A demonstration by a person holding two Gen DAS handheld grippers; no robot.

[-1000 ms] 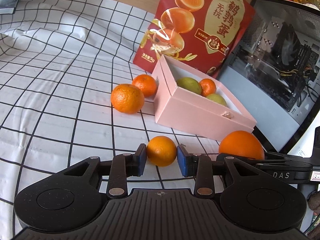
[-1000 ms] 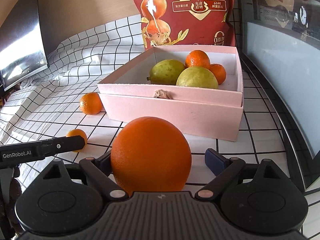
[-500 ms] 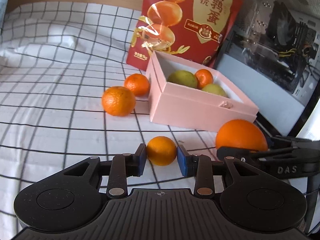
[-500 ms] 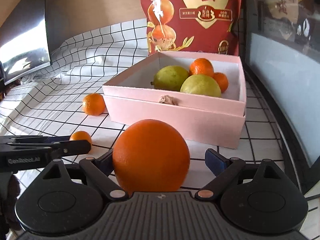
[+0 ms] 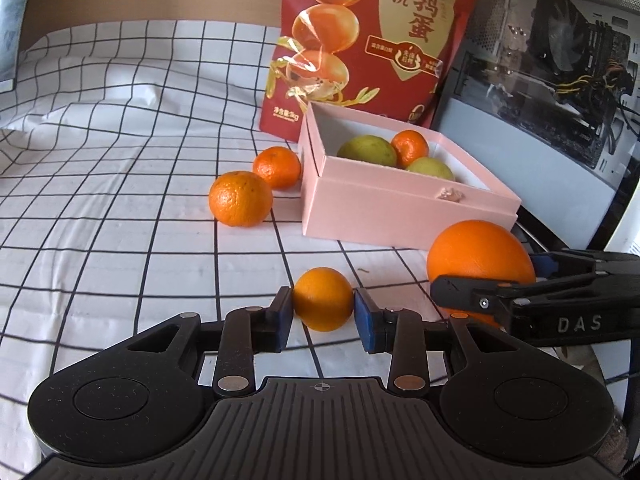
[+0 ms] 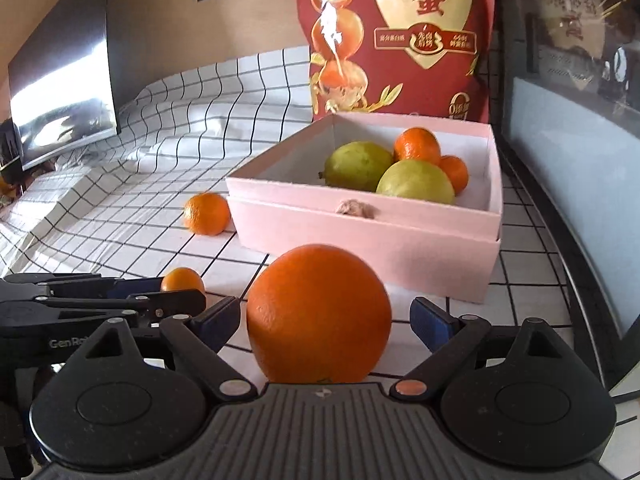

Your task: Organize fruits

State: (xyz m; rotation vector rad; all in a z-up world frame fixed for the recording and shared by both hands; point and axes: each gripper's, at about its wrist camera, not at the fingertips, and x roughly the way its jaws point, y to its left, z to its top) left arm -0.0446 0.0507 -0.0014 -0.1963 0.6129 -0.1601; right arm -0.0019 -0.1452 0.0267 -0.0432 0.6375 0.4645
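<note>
My left gripper (image 5: 320, 316) is shut on a small orange (image 5: 323, 299), with both blue pads against its sides just above the checked cloth. My right gripper (image 6: 324, 314) stands open around a big orange (image 6: 318, 312), and a gap shows at the right pad. In the left wrist view the big orange (image 5: 480, 252) sits right of the small one, close before the pink box (image 5: 400, 216). The box holds two green fruits and some tangerines. Two loose tangerines (image 5: 240, 199) (image 5: 277, 167) lie left of the box.
A red snack bag (image 5: 372, 40) stands behind the box. A glass-sided computer case (image 5: 540, 80) walls off the right side. A monitor (image 6: 60, 92) stands at the far left. The black-and-white checked cloth (image 5: 100, 200) stretches out to the left.
My left gripper has rolled toward level and shifted slightly, with the small orange still between its pads. The right gripper and the big orange have stayed in place.
</note>
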